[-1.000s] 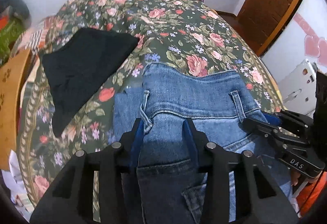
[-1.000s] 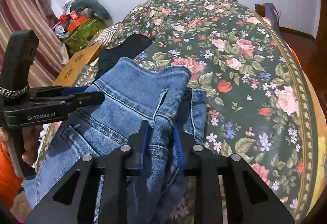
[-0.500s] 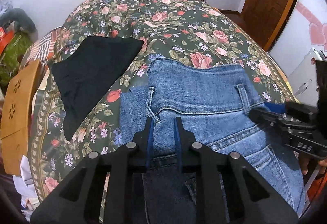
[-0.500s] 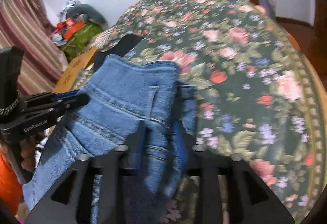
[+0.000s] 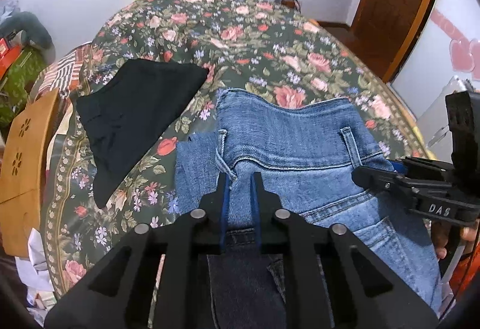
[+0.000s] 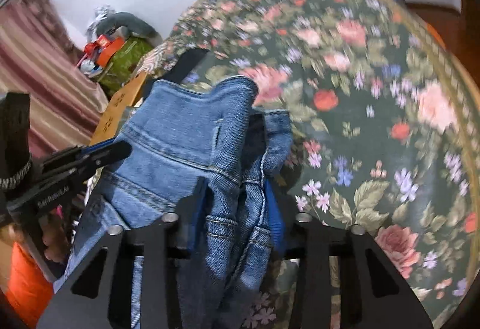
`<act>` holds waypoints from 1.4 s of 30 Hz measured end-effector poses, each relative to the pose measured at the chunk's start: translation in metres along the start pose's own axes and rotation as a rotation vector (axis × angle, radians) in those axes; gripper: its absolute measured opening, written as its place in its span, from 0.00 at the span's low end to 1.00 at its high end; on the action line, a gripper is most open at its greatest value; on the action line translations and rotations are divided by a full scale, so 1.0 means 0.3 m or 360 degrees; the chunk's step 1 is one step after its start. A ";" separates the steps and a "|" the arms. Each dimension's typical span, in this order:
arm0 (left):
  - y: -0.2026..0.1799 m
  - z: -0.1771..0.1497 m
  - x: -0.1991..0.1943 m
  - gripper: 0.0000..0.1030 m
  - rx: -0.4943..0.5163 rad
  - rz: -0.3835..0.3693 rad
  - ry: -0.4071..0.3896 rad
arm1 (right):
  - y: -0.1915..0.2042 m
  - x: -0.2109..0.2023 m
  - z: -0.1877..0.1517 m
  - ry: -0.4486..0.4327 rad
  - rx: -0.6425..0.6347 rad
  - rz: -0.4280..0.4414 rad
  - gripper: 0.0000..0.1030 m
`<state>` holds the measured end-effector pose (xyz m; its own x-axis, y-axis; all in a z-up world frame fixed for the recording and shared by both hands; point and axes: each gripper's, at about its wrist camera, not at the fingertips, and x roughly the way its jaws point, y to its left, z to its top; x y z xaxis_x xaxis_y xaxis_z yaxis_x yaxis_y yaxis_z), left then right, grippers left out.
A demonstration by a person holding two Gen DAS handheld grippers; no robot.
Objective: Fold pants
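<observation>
Broadly, both closing grippers, left gripper (image 5: pixel 240 182) and right gripper (image 6: pixel 237 188), pinch jeans (image 5: pixel 294 143) over floral bedspread (image 5: pixel 255 37)

Right gripper (image 6: pixel 237 188), jaws closing on a bunched fold of blue jeans (image 6: pixel 186 137) over the floral bedspread (image 6: pixel 375 107). Left gripper (image 6: pixel 120 149) at left, at the waistband. Black garment (image 6: pixel 190 64) lies beyond.

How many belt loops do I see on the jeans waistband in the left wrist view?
2. One belt loop is just above the left gripper; the other belt loop is further right on the jeans. More may be hidden.
</observation>
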<state>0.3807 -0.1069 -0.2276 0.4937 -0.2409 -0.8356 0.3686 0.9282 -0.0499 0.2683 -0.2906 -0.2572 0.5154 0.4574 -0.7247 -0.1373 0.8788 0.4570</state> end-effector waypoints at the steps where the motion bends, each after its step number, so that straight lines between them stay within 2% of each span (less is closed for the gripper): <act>1: 0.002 -0.003 -0.021 0.05 -0.0012 0.0001 -0.0018 | 0.021 -0.015 0.003 -0.0027 -0.0037 -0.0028 0.29; 2: 0.002 -0.004 -0.038 0.00 -0.0019 -0.0003 -0.0032 | 0.039 -0.030 0.007 -0.0048 -0.0066 -0.0046 0.28; 4: 0.009 -0.011 -0.093 0.00 -0.0034 0.0007 -0.0076 | 0.075 -0.072 0.023 -0.0103 -0.0096 -0.0055 0.27; 10: 0.051 -0.022 -0.220 0.00 -0.0075 0.0058 -0.0193 | 0.171 -0.155 0.081 -0.0239 -0.0199 0.0069 0.26; 14: 0.071 -0.007 -0.185 0.00 -0.0077 0.0121 -0.0154 | 0.166 -0.060 0.107 -0.0152 -0.0190 0.0038 0.26; 17: 0.079 -0.011 -0.054 0.00 -0.0035 0.0218 -0.0035 | 0.113 0.070 0.086 0.0012 -0.0136 -0.0058 0.28; 18: 0.087 -0.021 -0.016 0.00 -0.0029 0.0229 0.0003 | 0.103 0.091 0.077 0.0035 -0.0139 -0.0076 0.30; 20: 0.112 -0.040 0.034 0.00 -0.0055 0.0204 0.0057 | 0.081 0.100 0.057 0.0025 -0.0148 -0.0106 0.43; 22: 0.129 -0.047 0.015 0.00 -0.0068 0.0153 0.0027 | 0.065 0.077 0.055 0.0040 -0.0156 -0.0115 0.50; 24: 0.131 -0.042 -0.019 0.00 -0.0076 0.0154 0.0022 | 0.068 0.035 0.061 0.0031 -0.0177 -0.0130 0.50; 27: 0.127 -0.038 -0.112 0.00 -0.0088 0.0052 -0.0022 | 0.123 -0.046 0.061 -0.0028 -0.0331 -0.0220 0.51; 29: 0.094 -0.048 -0.178 0.01 -0.0048 0.0027 -0.0072 | 0.186 -0.115 0.046 -0.0073 -0.0453 -0.0205 0.53; 32: 0.019 -0.089 -0.243 0.07 0.0039 0.0004 -0.0094 | 0.269 -0.162 0.002 -0.0070 -0.0568 -0.0141 0.53; 34: -0.016 -0.125 -0.235 0.16 0.0048 -0.0039 -0.0047 | 0.296 -0.161 -0.035 -0.0042 -0.0607 -0.0112 0.53; 36: -0.042 -0.173 -0.189 0.17 0.0055 -0.0040 0.0044 | 0.311 -0.125 -0.076 0.0027 -0.0637 -0.0120 0.53; 38: -0.052 -0.230 -0.126 0.18 0.0063 0.0000 0.0143 | 0.296 -0.061 -0.124 0.0153 -0.0634 -0.0147 0.53; 39: -0.054 -0.262 -0.114 0.19 0.0079 0.0010 0.0120 | 0.283 -0.029 -0.160 0.0202 -0.0635 -0.0169 0.53; 40: -0.057 -0.286 -0.126 0.19 0.0093 0.0021 0.0069 | 0.281 -0.029 -0.180 0.0180 -0.0649 -0.0180 0.53; 42: -0.062 -0.315 -0.158 0.19 0.0099 0.0051 0.0047 | 0.288 -0.055 -0.209 0.0145 -0.0683 -0.0224 0.53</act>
<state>0.2760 -0.0861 -0.2389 0.4830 -0.2019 -0.8520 0.4017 0.9157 0.0107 0.1950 -0.2136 -0.2380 0.4804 0.3226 -0.8156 -0.4188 0.9014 0.1099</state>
